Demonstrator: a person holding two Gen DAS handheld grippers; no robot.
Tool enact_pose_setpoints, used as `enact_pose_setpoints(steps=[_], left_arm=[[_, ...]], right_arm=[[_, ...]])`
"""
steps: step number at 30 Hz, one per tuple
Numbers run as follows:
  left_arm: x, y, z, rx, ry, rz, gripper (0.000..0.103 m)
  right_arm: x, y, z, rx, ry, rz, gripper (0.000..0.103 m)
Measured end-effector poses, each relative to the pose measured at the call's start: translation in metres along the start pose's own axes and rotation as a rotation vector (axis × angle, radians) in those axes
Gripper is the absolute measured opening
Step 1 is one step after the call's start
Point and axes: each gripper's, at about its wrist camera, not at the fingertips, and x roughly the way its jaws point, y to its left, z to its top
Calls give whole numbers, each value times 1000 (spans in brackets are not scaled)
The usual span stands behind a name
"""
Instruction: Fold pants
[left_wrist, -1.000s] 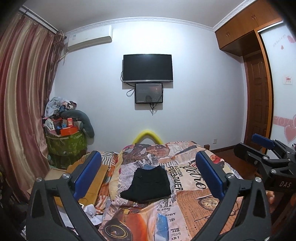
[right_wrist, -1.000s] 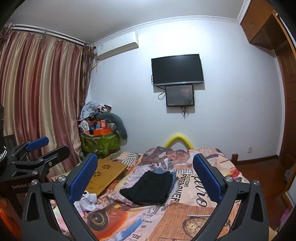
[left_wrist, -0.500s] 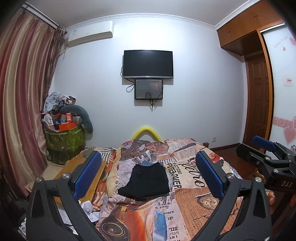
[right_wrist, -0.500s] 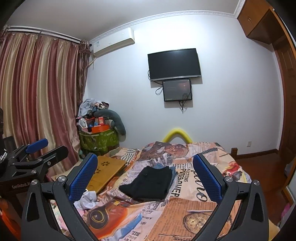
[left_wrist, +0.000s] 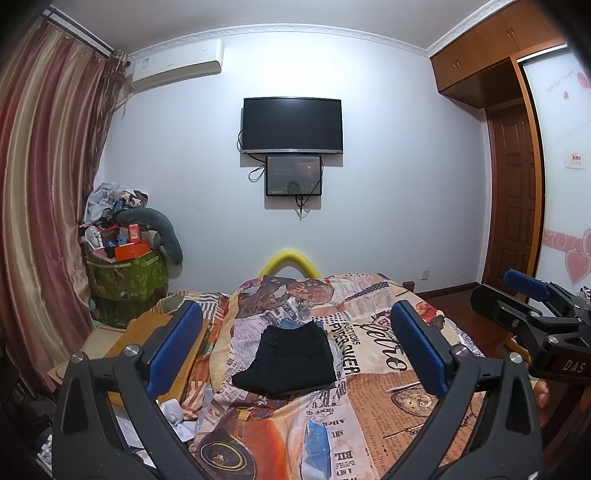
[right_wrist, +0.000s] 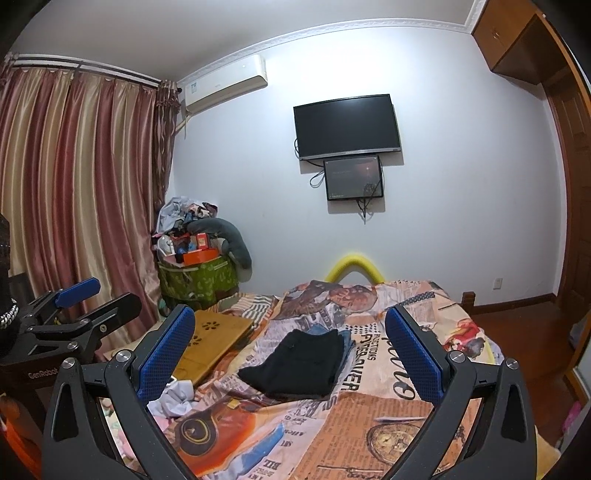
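Black pants (left_wrist: 286, 360), folded into a compact rectangle, lie on a bed (left_wrist: 369, 424) covered in a newspaper-print spread, ahead of and between the spread fingers (left_wrist: 173, 343) of the left gripper (left_wrist: 295, 350), which holds nothing and stands well apart from the garment. A strip of blue denim (right_wrist: 345, 339) shows beneath the pants' far edge in the right wrist view. The right gripper (right_wrist: 291, 352) likewise has its blue-padded fingers (right_wrist: 413, 354) wide apart and empty, the pants (right_wrist: 299, 365) lying ahead between them. Beyond the left gripper's left finger, a wooden lap tray (right_wrist: 210, 343) rests at the bed's edge, with crumpled white cloth (right_wrist: 173, 397) just beside it. Past the far end of the bed, a yellow foam arch (left_wrist: 290, 262) rises against the white wall, where a dark television (left_wrist: 291, 125) hangs above a smaller screen (left_wrist: 293, 175). Farther off beyond the left fingers, a green bin heaped with clutter (left_wrist: 125, 254) stands by striped curtains (left_wrist: 40, 203), under an air conditioner (left_wrist: 177, 66); beyond the right fingers stands a wooden wardrobe (left_wrist: 513, 166).
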Motion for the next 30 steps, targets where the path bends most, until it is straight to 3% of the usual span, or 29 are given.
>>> enact_pose_setpoints(steps=[30], left_arm=[[5,5,2,-7,25,-60,103]], right_arm=[[-4,0,1,10,-8,-1,102]])
